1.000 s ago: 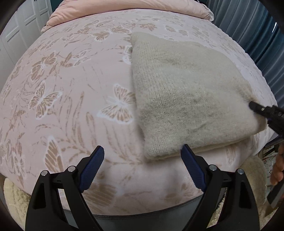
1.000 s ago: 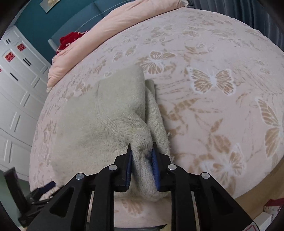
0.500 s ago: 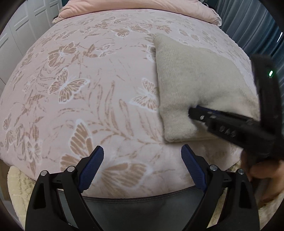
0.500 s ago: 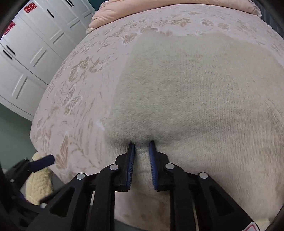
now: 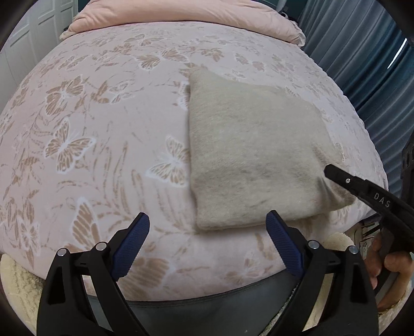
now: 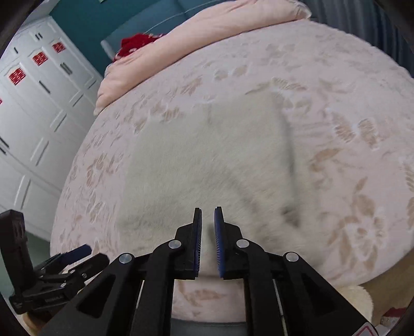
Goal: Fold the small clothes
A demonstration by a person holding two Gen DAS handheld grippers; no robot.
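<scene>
A beige knitted garment (image 5: 253, 160) lies folded on the pink butterfly bedspread (image 5: 103, 129), right of centre. My left gripper (image 5: 207, 227) is open and empty, hovering at the bed's near edge just left of the garment's near corner. My right gripper (image 6: 207, 222) has its jaws close together with a narrow gap, pinching the garment's near edge (image 6: 207, 181). Its finger (image 5: 362, 186) shows in the left wrist view, touching the garment's right corner. The right wrist view is motion-blurred.
A pink pillow (image 5: 186, 13) lies along the far edge of the bed. White wardrobe doors (image 6: 33, 103) stand to the left and blue curtains (image 5: 362, 64) to the right. A cream fluffy rug (image 5: 15, 279) lies by the bed's near edge.
My right gripper swung across the garment and back to its right corner, still pinching the edge. The garment now lies as a flat folded rectangle. My left gripper stayed open, shifting slightly.
</scene>
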